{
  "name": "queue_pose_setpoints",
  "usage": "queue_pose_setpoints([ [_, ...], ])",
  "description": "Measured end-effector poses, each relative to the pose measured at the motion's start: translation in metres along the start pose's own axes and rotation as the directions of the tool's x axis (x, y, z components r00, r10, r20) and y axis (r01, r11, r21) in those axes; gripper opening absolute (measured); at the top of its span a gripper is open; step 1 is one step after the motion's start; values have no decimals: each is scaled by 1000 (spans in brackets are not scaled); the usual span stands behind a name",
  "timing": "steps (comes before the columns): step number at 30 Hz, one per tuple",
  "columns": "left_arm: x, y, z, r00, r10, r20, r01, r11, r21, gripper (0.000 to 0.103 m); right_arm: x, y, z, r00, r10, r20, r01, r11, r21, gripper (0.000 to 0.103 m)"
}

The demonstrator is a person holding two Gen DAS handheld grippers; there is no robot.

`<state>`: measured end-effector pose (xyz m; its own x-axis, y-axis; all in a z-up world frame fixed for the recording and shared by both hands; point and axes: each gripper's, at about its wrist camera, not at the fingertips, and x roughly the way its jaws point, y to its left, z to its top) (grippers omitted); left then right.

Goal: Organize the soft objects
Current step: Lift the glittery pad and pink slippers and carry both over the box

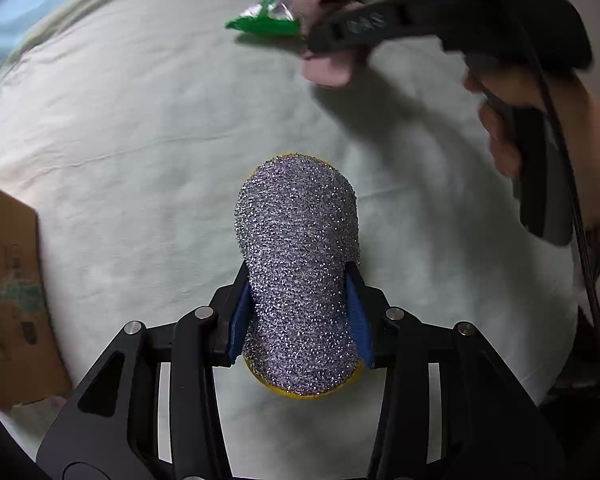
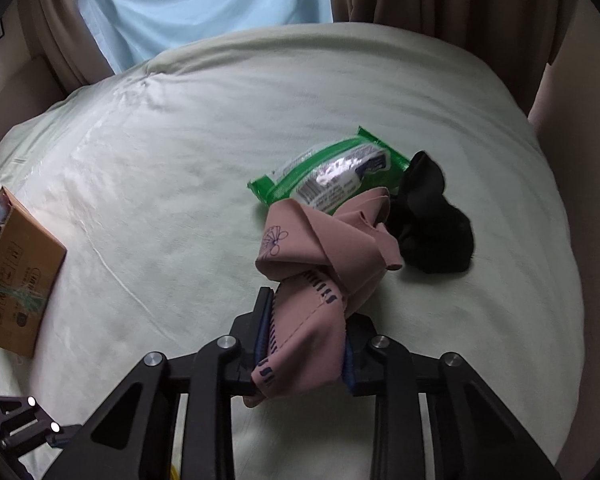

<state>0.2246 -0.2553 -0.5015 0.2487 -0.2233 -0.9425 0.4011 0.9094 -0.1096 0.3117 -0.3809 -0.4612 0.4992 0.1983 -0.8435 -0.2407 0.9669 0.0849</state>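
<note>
The scrubbing sponge (image 1: 298, 276) has a rough, glittering silver mesh top and a yellow foam edge. It is pinched by the left gripper (image 1: 300, 312), which is matt black plastic with blue rubbery pads (image 1: 238, 320) and shiny metal pins. The bed sheet (image 1: 140, 120) is pale, matt cloth, softly creased. The pink cloth (image 2: 312, 280) looks smooth and thin, printed in dark ink. The wipes packet (image 2: 332, 176) is glossy green plastic film. The black sock (image 2: 432, 220) is dull, soft knit. The cardboard box (image 2: 20, 276) is matt brown paper board.
</note>
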Motion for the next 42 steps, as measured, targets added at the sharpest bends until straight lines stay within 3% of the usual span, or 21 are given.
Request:
queue_pose_setpoints([
  [6,-26,8,7,1000,12,20,-12,999,-33,39,-41,2,-3,999,-8,31,7,999,39,26],
  [12,-76,6,12,997,28,78,-23,998,-64,39,-106,17,-1,997,-27,72,24,999,42,26],
  [22,-183,23,18,981,17,191,0,996,-90,39,-229,88,17,987,-61,151,63,998,-8,26],
  [33,-313,122,-12,955,76,285,-17,979,-202,39,-303,215,29,982,0,188,-12,998,59,26],
  [42,-365,230,-59,944,163,286,-73,951,-300,39,-297,322,50,980,81,183,-90,995,40,26],
])
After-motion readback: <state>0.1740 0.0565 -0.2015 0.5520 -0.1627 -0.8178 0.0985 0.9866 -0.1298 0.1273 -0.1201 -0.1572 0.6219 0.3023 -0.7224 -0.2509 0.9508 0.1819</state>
